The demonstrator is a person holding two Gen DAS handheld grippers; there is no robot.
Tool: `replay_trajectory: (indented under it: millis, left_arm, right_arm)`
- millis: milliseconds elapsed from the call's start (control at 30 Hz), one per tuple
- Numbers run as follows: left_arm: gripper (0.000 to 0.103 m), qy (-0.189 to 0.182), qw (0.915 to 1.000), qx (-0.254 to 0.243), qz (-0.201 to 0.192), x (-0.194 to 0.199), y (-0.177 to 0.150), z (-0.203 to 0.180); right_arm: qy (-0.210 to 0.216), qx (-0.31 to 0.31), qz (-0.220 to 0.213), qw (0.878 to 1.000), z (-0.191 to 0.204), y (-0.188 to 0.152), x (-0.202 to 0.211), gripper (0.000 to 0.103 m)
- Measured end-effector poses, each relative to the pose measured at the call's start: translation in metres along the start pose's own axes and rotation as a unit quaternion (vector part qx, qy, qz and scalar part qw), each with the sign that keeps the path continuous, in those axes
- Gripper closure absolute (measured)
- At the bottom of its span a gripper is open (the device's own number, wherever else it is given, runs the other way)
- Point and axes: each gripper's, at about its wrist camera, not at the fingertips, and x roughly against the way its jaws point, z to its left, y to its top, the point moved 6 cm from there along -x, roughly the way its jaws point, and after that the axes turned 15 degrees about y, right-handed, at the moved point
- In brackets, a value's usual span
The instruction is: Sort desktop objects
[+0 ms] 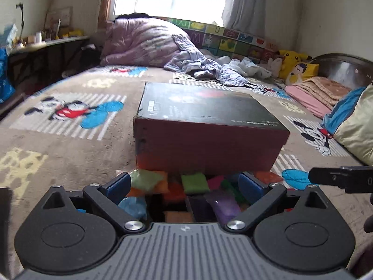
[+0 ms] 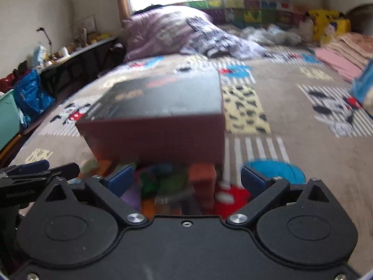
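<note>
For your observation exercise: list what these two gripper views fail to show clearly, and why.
- Coloured bags, left view: partly hidden by the red box and the left gripper.
- Box label, right view: smeared by motion blur.
- Right gripper: jaws apart; bags beyond too blurred to count.

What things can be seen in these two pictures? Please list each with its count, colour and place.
Box: one, dark top and red sides, on the bed cover, just beyond the small pieces.
Small soft pieces: many, count unclear; green, orange, purple, blue; heaped between box and grippers.
Bed cover: one, grey-brown with cartoon mice, under everything.
Quilt: one, lilac, bunched below the window.
Yellow plush toy: one, far right by the wall.
Folded blankets: pink and tan, right side.
Blue plastic bag: one, beside the bed, left.
Left gripper: black, blue pads, open above the pieces.
Right gripper: the same, open.
</note>
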Motion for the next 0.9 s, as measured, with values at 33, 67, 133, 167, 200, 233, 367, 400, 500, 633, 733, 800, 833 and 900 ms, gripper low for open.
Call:
replay_trajectory:
  millis: [33,67,133,167,200,233,367,400,500,633,733,800,833,900]
  left_arm:
    - [0.004,0.006,1.0,-0.006,-0.002,0.008,-0.001,-0.002]
    - [0.004,0.012,0.9999,-0.011,-0.003,0.015,-0.002,-0.003]
    - [0.004,0.02,0.9997,-0.014,-0.007,0.031,-0.002,-0.006]
    - [0.004,0.023,0.9996,-0.013,-0.008,0.038,-0.002,-0.006]
    - [0.004,0.026,0.9996,-0.013,-0.006,0.043,-0.002,-0.007]
    - [0.004,0.027,0.9995,-0.013,-0.001,0.05,-0.003,-0.008]
    - [0.004,0.018,0.9998,-0.009,-0.002,0.077,-0.006,-0.012]
    - [0.004,0.02,0.9998,-0.01,-0.004,0.083,-0.007,-0.012]
    - [0.004,0.025,0.9995,-0.012,-0.012,0.105,-0.011,-0.014]
    - [0.004,0.014,0.9998,-0.001,-0.011,0.13,-0.02,-0.014]
    - [0.004,0.009,0.9998,-0.001,-0.016,0.148,-0.028,-0.015]
    - [0.004,0.005,0.9997,-0.005,-0.022,0.159,-0.032,-0.016]
    - [0.004,0.004,0.9996,-0.008,-0.026,0.165,-0.034,-0.016]
    - [0.004,0.006,0.9993,-0.015,-0.035,0.176,-0.037,-0.017]
  right_arm:
    - [0.0,0.001,0.001,1.0,0.003,-0.003,0.005,0.003]
    - [0.002,0.004,0.001,1.0,0.005,-0.007,0.011,0.003]
    - [-0.001,0.01,-0.003,1.0,0.009,-0.012,0.021,0.003]
    - [-0.004,0.012,-0.004,1.0,0.011,-0.014,0.026,0.003]
    - [-0.005,0.011,-0.003,1.0,0.013,-0.017,0.031,0.003]
    - [-0.005,0.01,-0.001,1.0,0.014,-0.019,0.036,0.003]
    - [-0.009,0.008,0.001,1.0,0.022,-0.031,0.056,0.003]
    - [-0.01,0.009,0.002,1.0,0.025,-0.034,0.061,0.003]
    - [-0.014,0.013,0.003,1.0,0.031,-0.042,0.077,0.003]
    - [-0.015,0.014,-0.003,1.0,0.038,-0.05,0.097,0.003]
    - [-0.016,0.016,-0.009,1.0,0.042,-0.057,0.112,0.003]
    - [-0.015,0.017,-0.014,1.0,0.045,-0.061,0.12,0.003]
    - [-0.015,0.018,-0.017,1.0,0.047,-0.063,0.125,0.003]
    - [-0.013,0.021,-0.017,1.0,0.05,-0.067,0.13,0.003]
